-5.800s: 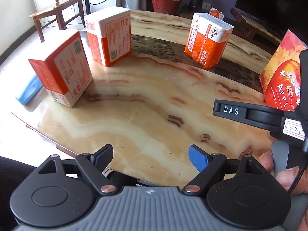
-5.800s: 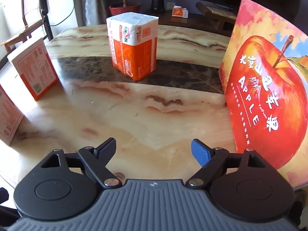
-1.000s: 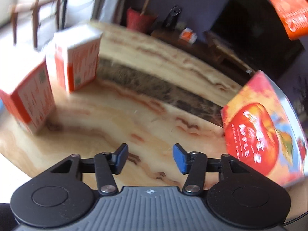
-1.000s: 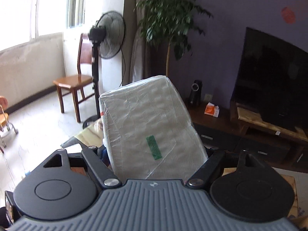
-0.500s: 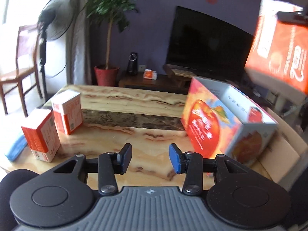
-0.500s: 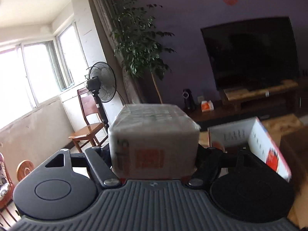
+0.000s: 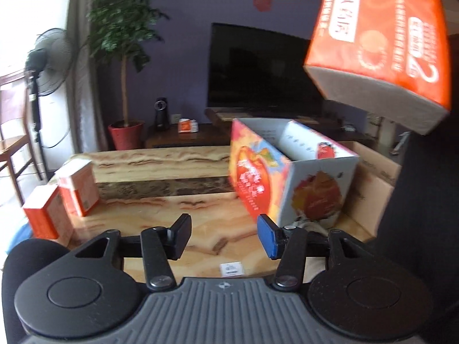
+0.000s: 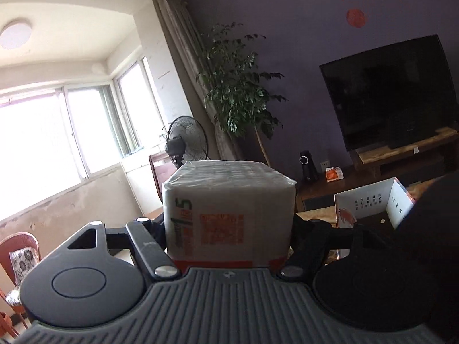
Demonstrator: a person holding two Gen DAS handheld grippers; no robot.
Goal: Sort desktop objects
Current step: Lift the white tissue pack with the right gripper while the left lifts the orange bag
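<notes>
Midair – tissue pack (image 8: 229, 215) upright, R claw (image 8: 229, 229).

The left gripper (image 7: 223, 236) hangs over the near edge of the table (image 7: 160, 166) with its jaws apart and nothing between them. Ahead and to its right stands an open apple box (image 7: 289, 183). High above that box, up to the gripper's right, an orange tissue pack (image 7: 381, 37) is in the air. Far to the gripper's left, two orange-and-white boxes (image 7: 61, 197) stand side by side on the table.
</notes>
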